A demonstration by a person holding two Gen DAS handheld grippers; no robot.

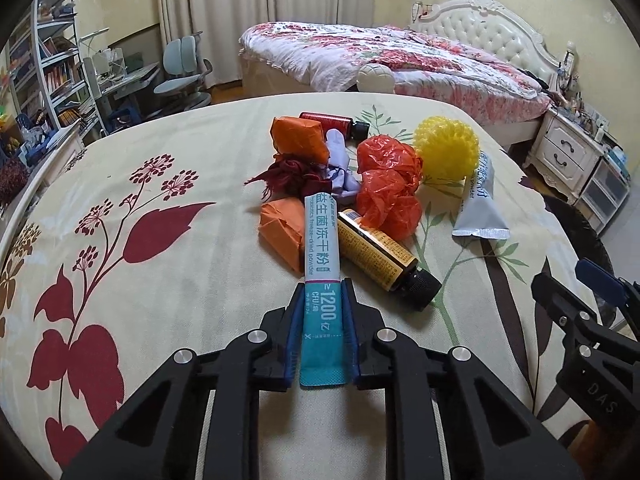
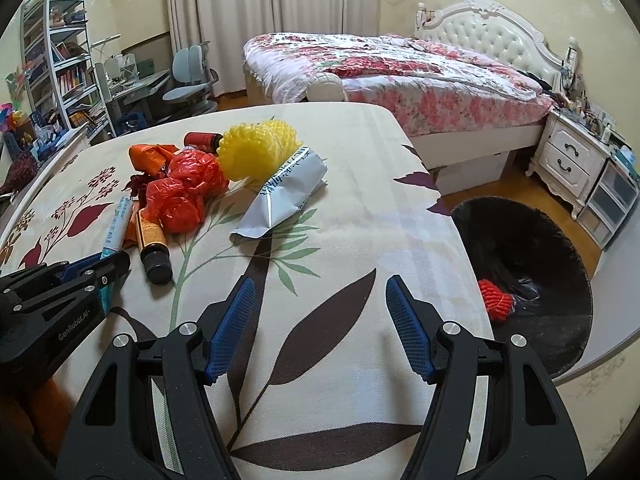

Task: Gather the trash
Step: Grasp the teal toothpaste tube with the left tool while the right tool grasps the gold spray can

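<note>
My left gripper is shut on the near end of a long teal and white powder sachet, which lies on the floral cloth. Beside it rest an amber bottle with a black cap, two orange packets, crumpled red plastic, a yellow spiky ball and a grey pouch. My right gripper hangs open over bare cloth, nothing between its blue pads. In the right wrist view the left gripper holds the sachet at the left, near the red plastic and pouch.
A black bin with a red net ball inside stands off the table's right edge. A red bottle and dark red and lilac scraps lie behind the pile. Beyond are a bed, nightstand, desk and chairs.
</note>
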